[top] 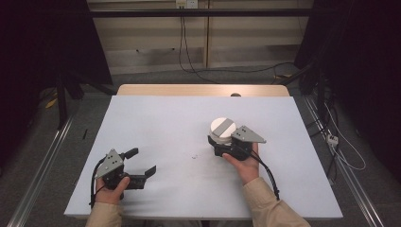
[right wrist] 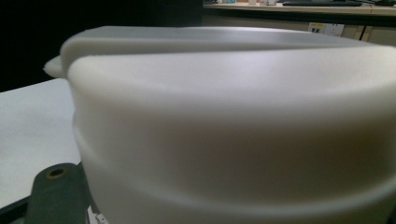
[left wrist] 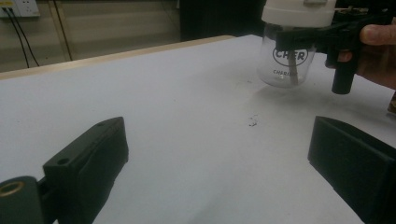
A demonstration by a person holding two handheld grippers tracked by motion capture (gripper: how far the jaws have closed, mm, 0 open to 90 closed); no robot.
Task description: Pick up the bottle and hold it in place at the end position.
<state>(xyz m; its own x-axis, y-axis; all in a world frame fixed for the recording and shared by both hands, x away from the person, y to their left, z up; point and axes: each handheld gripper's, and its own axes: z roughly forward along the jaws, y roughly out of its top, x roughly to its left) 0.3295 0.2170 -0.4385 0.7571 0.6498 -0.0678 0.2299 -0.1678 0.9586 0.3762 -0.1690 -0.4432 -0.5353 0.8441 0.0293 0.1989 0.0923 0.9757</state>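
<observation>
Right tool (top: 221, 142), held in the person's right hand (top: 246, 166), pinches a clear jar (left wrist: 286, 65) just under its white lid (top: 222, 128); the black jaws press on the jar from both sides, as seen from the left gripper view. The jar stands upright right of the middle of the white counter (top: 156, 123), and whether its base touches the surface or hangs just above it cannot be told. Dark lettering shows on the glass, and a thin brownish piece stands inside the jar. In the right gripper view the lid (right wrist: 224, 116) lies very close to the camera, with a raised band across its top; the same band appears as a grey stripe in the high view.

Left tool (top: 142, 162), held in the person's left hand (top: 111, 191), sits low over the near left part of the counter, well apart from the jar. Its jaws are spread wide and nothing lies between them; in the left gripper view bare counter (left wrist: 187, 116) shows in the gap. A grey three-cornered plate tops each tool, and a black cable trails from each toward the person's sleeves.

A small dark mark (top: 194, 156) lies on the counter between the two tools, nearer the jar.
</observation>
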